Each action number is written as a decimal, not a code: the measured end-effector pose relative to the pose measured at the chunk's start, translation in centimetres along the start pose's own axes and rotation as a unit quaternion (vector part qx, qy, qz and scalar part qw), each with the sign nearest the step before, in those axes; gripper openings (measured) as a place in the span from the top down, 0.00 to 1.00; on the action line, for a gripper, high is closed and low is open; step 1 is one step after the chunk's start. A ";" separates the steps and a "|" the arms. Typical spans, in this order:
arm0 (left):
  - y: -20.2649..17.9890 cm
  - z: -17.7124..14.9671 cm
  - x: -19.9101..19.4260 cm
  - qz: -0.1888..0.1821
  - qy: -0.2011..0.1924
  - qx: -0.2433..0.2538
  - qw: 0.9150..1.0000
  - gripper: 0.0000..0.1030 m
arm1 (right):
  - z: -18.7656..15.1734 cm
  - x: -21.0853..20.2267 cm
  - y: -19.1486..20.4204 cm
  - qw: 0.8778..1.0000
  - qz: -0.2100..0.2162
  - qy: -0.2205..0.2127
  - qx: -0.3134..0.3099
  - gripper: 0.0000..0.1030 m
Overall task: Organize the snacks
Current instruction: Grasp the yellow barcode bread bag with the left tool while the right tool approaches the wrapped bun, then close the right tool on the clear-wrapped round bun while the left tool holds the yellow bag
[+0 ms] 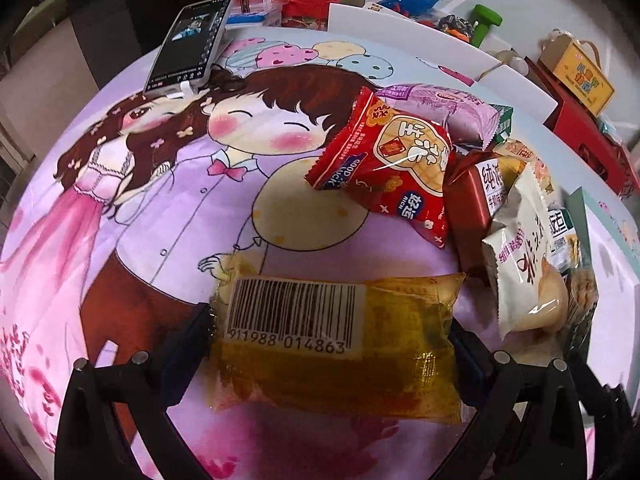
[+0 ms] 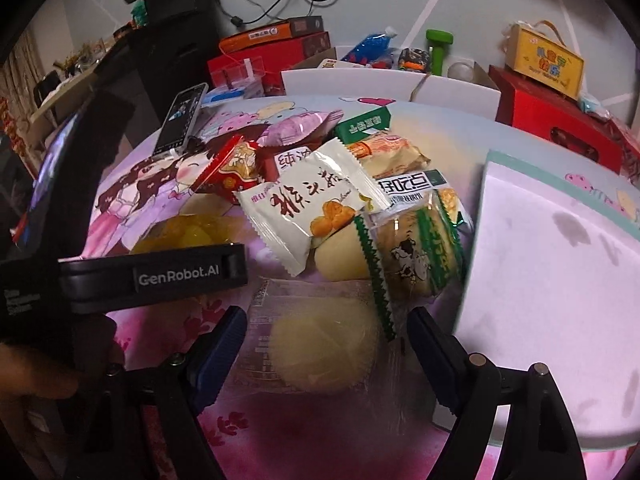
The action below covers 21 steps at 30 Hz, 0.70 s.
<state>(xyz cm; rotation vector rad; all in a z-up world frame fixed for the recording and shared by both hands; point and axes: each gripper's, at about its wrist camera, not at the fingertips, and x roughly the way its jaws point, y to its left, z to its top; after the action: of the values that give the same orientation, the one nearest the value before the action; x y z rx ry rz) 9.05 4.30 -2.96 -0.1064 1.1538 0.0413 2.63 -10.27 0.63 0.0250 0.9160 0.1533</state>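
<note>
My left gripper is shut on a yellow clear snack packet with a barcode label, held just above the cartoon tablecloth. My right gripper is shut on a clear packet with a pale round pastry. A pile of snacks lies ahead: a red packet, a purple packet, a dark red box, a white packet, a green-edged biscuit packet. The left gripper's body shows in the right wrist view, with the yellow packet behind it.
A phone on a stand is at the table's far left. A pale flat tray or lid lies right of the pile. Red gift boxes, a yellow box, a green bottle and white panels stand behind.
</note>
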 end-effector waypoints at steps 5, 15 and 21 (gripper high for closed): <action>0.1 0.2 -0.3 0.000 -0.003 0.001 1.000 0.05 | -0.1 0.4 0.1 1.000 0.001 0.004 -0.004 0.18; -0.4 0.1 0.0 0.006 -0.007 0.011 1.000 0.07 | -0.4 1.0 0.5 1.000 -0.003 0.008 -0.011 0.18; 0.1 0.0 -0.4 0.006 -0.012 0.007 1.000 0.10 | -0.4 0.7 0.5 1.000 -0.002 0.003 -0.008 0.28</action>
<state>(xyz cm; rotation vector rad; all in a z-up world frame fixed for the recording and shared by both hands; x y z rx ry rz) 8.89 4.40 -2.64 -0.0854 1.1310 0.0447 2.72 -9.70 -0.13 0.0066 0.9212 0.1568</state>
